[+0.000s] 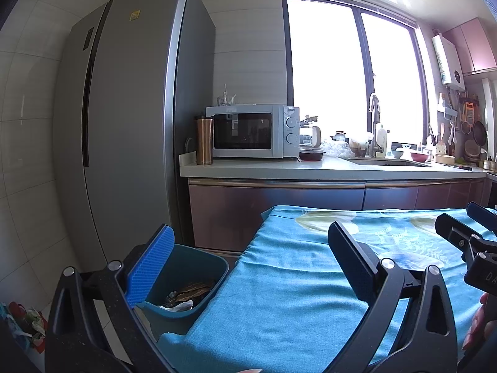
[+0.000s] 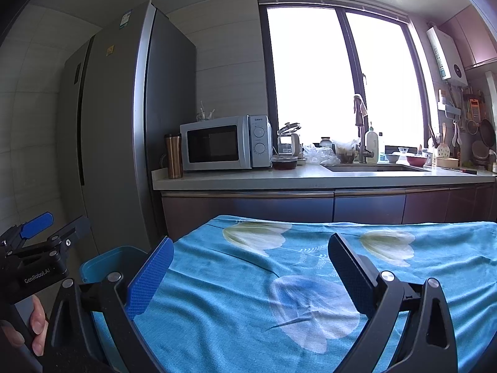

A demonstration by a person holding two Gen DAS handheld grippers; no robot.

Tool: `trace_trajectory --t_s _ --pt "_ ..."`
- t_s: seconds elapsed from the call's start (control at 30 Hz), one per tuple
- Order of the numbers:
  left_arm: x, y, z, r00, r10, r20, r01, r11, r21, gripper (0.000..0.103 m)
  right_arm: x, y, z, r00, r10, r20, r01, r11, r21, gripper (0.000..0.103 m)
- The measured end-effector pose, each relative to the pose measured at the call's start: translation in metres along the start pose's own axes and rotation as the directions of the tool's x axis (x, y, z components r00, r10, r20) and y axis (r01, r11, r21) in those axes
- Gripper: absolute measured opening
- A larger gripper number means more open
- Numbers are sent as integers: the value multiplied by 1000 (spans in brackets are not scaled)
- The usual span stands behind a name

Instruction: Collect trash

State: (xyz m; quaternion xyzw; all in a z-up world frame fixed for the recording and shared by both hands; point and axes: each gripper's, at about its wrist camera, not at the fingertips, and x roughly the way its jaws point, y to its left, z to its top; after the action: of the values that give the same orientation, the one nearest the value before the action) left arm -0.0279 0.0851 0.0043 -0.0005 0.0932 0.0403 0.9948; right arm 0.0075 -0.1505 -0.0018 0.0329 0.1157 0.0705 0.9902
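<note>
At lower centre, the left gripper [image 1: 251, 261] stands wide open with nothing between its 2 fingers. A teal bin [image 1: 189, 279] holding wrappers [image 1: 189, 292] sits lower left, touching the blue tablecloth [image 1: 279, 295]. The right gripper [image 1: 472, 233] shows at the right edge.

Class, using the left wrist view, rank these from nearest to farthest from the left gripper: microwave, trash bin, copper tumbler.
1. trash bin, just beyond the left gripper, beside the table.
2. copper tumbler, at the counter's left end.
3. microwave, right of the tumbler, slightly farther back.
</note>
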Motion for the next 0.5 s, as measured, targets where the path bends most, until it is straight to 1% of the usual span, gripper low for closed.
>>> trace_trajectory --t_s 0.5 --pt "-1 0 1 1000 4 4 -4 1000 3 98 0 -2 1 1000 -6 5 6 1000 1 96"
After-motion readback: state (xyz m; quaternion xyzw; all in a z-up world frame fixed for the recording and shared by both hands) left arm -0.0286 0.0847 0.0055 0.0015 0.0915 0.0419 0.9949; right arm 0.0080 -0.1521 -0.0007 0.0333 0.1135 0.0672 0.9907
